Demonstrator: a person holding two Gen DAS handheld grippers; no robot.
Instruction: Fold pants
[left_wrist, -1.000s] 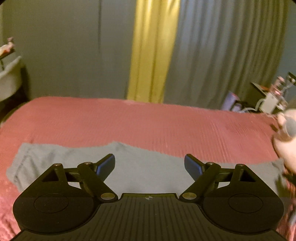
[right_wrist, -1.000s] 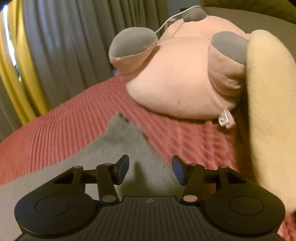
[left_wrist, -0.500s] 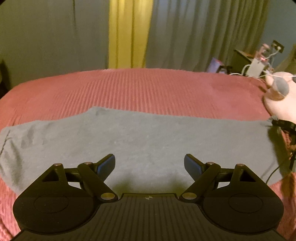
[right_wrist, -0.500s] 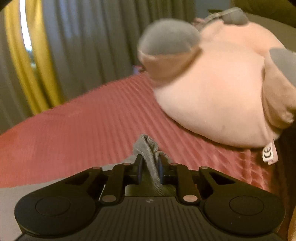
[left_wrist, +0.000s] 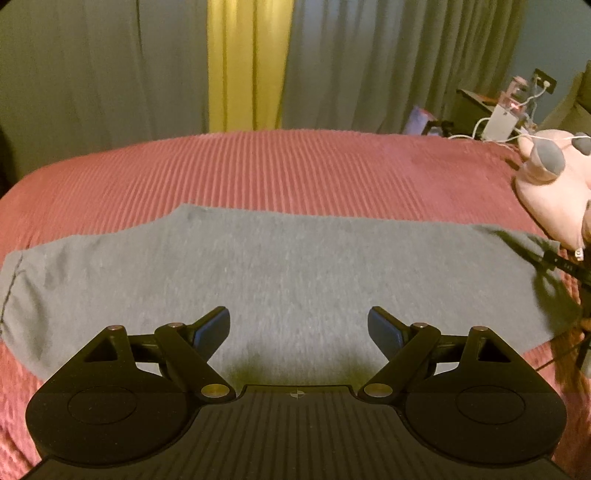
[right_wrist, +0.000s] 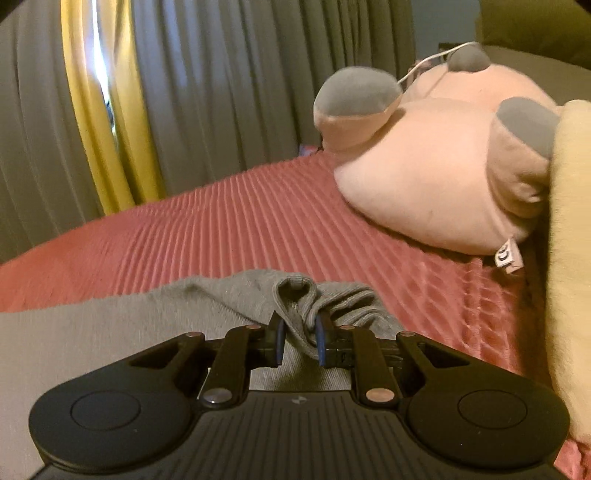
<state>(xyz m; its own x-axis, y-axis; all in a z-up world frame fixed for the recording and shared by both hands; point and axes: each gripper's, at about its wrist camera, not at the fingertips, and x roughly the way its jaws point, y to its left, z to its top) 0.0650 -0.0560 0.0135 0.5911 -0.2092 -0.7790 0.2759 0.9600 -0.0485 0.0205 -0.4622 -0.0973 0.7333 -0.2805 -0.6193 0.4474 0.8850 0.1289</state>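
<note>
Grey pants (left_wrist: 280, 266) lie flat across a red ribbed bedspread (left_wrist: 277, 173), stretching from the left edge to the right. My left gripper (left_wrist: 299, 325) hovers wide open above the middle of the cloth, with nothing between its fingers. In the right wrist view my right gripper (right_wrist: 299, 334) is shut on a bunched corner of the grey pants (right_wrist: 295, 295), and the fabric puckers up between the blue pads. That right gripper shows as a dark shape (left_wrist: 565, 266) at the pants' right end in the left wrist view.
A big pink plush toy (right_wrist: 436, 177) with grey patches lies on the bed just beyond the held corner. A yellow blanket (right_wrist: 572, 258) sits at the far right. Grey and yellow curtains (left_wrist: 247, 62) hang behind the bed. A cluttered nightstand (left_wrist: 498, 114) stands at the back right.
My right gripper closed on the corner of the pants and bunched it up. The left gripper sank and tilted down over the pants, staying open.
</note>
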